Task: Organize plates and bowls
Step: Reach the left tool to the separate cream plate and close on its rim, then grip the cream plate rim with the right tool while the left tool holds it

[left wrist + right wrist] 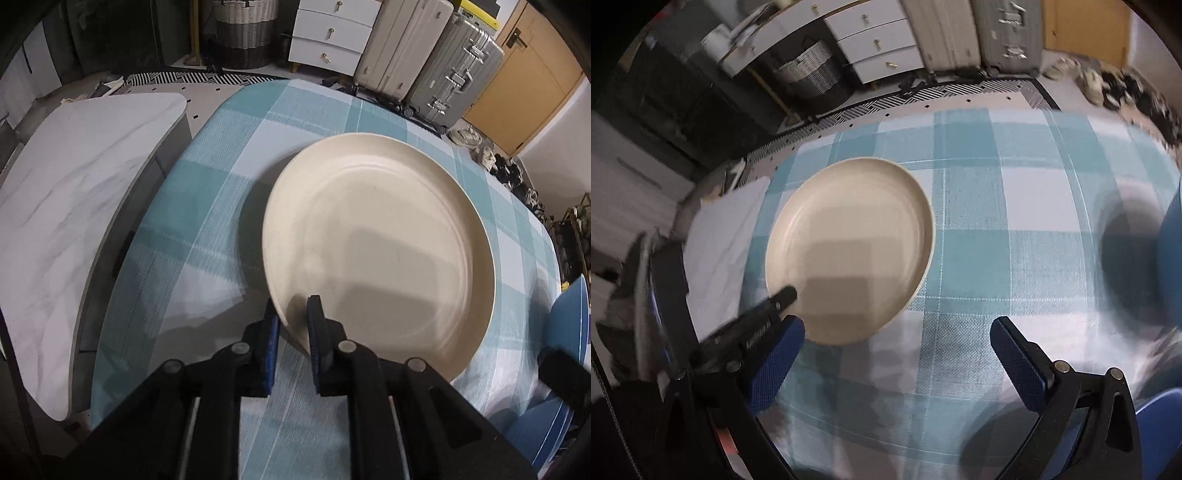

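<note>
A large cream plate (380, 251) lies on the teal checked tablecloth (207, 229). My left gripper (291, 310) is shut on its near rim, one pad inside the plate and one outside. The right wrist view shows the same cream plate (849, 251) to the left, with the left gripper (781, 297) on its near-left edge. My right gripper (895, 332) hovers open over bare tablecloth (997, 251) just right of the plate, nothing between its fingers. Blue dishes (569, 314) sit at the right edge; a blue dish (1171, 258) also shows in the right wrist view.
A white marble side table (74, 221) stands left of the cloth-covered table. Beyond it are a white drawer unit (332, 33), a woven basket (243, 33), two suitcases (428, 55) and a wooden door (535, 85). Another blue dish (1160, 424) lies under my right gripper's right finger.
</note>
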{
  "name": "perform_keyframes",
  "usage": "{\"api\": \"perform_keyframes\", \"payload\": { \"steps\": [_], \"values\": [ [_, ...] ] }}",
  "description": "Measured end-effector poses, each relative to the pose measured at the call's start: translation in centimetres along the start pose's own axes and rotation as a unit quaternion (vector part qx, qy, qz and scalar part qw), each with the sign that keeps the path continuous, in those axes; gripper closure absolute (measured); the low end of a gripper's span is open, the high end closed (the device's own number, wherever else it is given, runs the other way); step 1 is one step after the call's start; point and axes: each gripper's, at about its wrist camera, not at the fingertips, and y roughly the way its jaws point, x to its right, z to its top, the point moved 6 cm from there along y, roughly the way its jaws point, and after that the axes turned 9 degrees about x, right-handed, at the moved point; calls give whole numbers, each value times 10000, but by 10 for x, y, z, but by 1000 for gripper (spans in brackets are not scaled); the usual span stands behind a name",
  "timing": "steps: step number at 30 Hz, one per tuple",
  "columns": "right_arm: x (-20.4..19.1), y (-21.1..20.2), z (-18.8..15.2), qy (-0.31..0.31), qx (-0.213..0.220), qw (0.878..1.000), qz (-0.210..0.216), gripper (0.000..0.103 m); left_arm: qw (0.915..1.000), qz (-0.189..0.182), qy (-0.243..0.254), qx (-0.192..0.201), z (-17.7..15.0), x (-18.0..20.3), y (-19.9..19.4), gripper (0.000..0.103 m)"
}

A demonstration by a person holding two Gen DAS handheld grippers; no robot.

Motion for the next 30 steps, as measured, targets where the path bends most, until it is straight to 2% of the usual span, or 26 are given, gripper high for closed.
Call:
{"api": "perform_keyframes", "payload": {
  "steps": [3,7,11,15,17,19,21,24,28,30],
  "values": [
    [9,4,-1,275,-43,9996,16,1,9999,-124,-93,-73,-12,-7,-7,91],
    [20,10,-3,500,-100,9986,-160,1,9999,-90,-15,-124,-24,-14,-17,91],
    [13,13,-4,422,-10,9991,-35,1,9998,-70,19,-177,-35,-25,-26,91],
    [6,32,-14,487,-125,9987,80,1,9996,-123,107,-230,-44,-32,-33,91],
    [2,40,-18,468,-51,9986,243,1,9994,-113,197,-246,-46,-34,-34,91],
    [5,46,-20,488,4,9987,170,1,9992,-138,266,-266,-47,-35,-35,91],
    [5,51,-21,495,21,9983,300,3,9990,-190,284,-280,-48,-35,-35,91],
    [9,57,-20,386,124,9991,135,7,9989,-250,262,-303,-47,-36,-35,91],
    [8,61,-17,284,214,9994,23,22,9987,-160,364,-317,-48,-33,-36,90],
    [6,62,-16,136,263,9996,-41,23,9986,-142,386,-325,-48,-32,-35,90]
  ]
}}
